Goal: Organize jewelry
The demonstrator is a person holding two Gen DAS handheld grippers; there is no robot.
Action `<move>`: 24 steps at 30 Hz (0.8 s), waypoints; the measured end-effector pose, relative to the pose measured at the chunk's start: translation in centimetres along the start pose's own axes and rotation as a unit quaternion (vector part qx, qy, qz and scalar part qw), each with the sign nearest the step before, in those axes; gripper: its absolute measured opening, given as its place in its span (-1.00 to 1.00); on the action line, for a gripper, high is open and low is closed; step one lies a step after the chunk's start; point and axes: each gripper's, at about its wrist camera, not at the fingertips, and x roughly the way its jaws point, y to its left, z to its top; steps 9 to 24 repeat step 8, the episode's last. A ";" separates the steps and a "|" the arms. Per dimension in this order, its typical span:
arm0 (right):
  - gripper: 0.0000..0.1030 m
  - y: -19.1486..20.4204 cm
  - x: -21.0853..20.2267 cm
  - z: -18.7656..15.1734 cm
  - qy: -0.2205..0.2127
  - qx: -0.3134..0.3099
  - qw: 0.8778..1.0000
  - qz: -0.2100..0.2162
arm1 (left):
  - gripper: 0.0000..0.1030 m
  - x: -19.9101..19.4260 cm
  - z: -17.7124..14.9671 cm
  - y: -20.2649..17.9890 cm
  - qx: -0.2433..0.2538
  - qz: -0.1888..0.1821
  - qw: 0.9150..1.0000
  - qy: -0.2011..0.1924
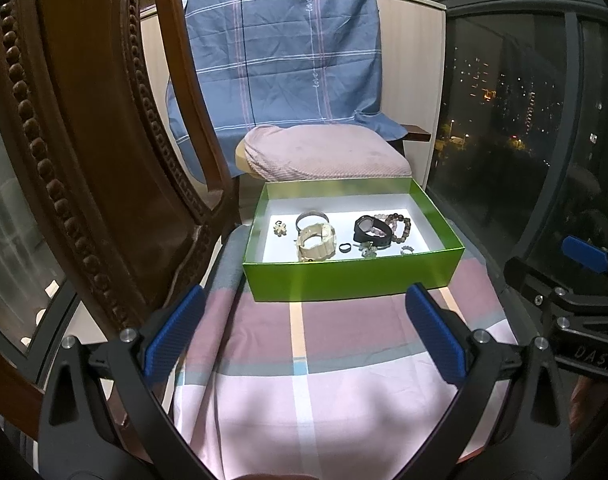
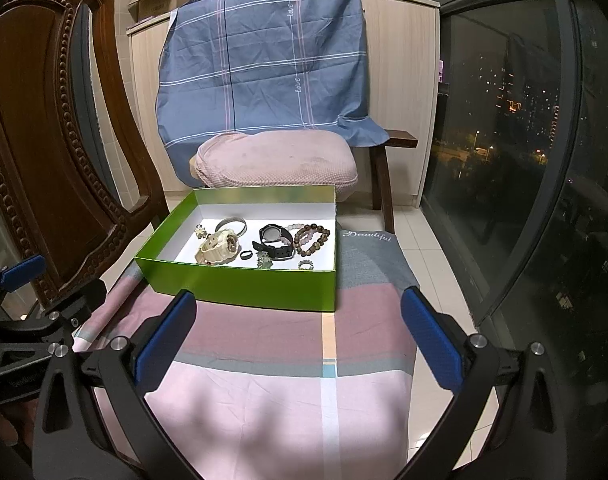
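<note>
A green box (image 1: 344, 280) (image 2: 240, 286) with a white inside stands on a checked pink cloth (image 1: 336, 380) (image 2: 288, 392). Inside lie a cream watch (image 1: 316, 242) (image 2: 220, 249), a black watch (image 1: 372, 230) (image 2: 275, 242), a silver bangle (image 1: 312, 218) (image 2: 231, 224), brown bead bracelets (image 1: 400, 226) (image 2: 313, 236), a small black ring (image 1: 345, 247) (image 2: 246, 255), a flower charm (image 1: 280, 228) (image 2: 200, 230) and a silver ring (image 1: 406, 250) (image 2: 305, 265). My left gripper (image 1: 304, 332) hangs open in front of the box, nothing between its fingers. My right gripper (image 2: 300, 340) is open too, just short of the box.
A carved wooden chair back (image 1: 88, 152) (image 2: 52, 148) rises close at the left. Behind the box stand a pink cushion (image 1: 324, 152) (image 2: 276, 162) on a bench and a draped blue sheet (image 1: 280, 56) (image 2: 264, 60). A dark window (image 1: 524, 128) (image 2: 524, 140) runs along the right.
</note>
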 end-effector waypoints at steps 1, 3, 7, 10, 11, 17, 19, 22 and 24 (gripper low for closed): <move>0.94 0.0 0.0 0.0 0.000 0.000 1.000 0.000 | 0.92 0.1 0.1 0.0 -0.002 -0.002 1.000 0.002; 0.94 0.0 0.0 0.0 0.000 0.000 1.000 0.000 | 0.92 0.2 0.1 0.2 -0.009 -0.007 1.000 0.005; 0.94 -0.1 0.0 0.0 0.000 0.000 1.000 0.000 | 0.92 0.4 0.0 0.1 -0.004 -0.003 1.000 0.007; 0.94 -0.1 0.0 0.0 0.000 0.000 1.000 0.001 | 0.92 0.4 0.0 0.1 -0.005 -0.005 1.000 0.009; 0.94 -0.1 0.0 0.0 0.000 0.000 1.000 0.001 | 0.92 0.4 0.0 0.1 -0.005 -0.005 1.000 0.009; 0.94 -0.1 0.0 0.0 0.000 0.000 1.000 0.001 | 0.92 0.4 0.0 0.1 -0.005 -0.005 1.000 0.009; 0.94 -0.1 0.0 0.0 0.000 0.000 1.000 0.001 | 0.92 0.4 0.0 0.1 -0.005 -0.005 1.000 0.009; 0.94 -0.1 0.0 0.0 0.000 0.000 1.000 0.001 | 0.92 0.4 0.0 0.1 -0.005 -0.005 1.000 0.009; 0.94 -0.1 0.0 0.0 0.000 0.000 1.000 0.001 | 0.92 0.4 0.0 0.1 -0.005 -0.005 1.000 0.009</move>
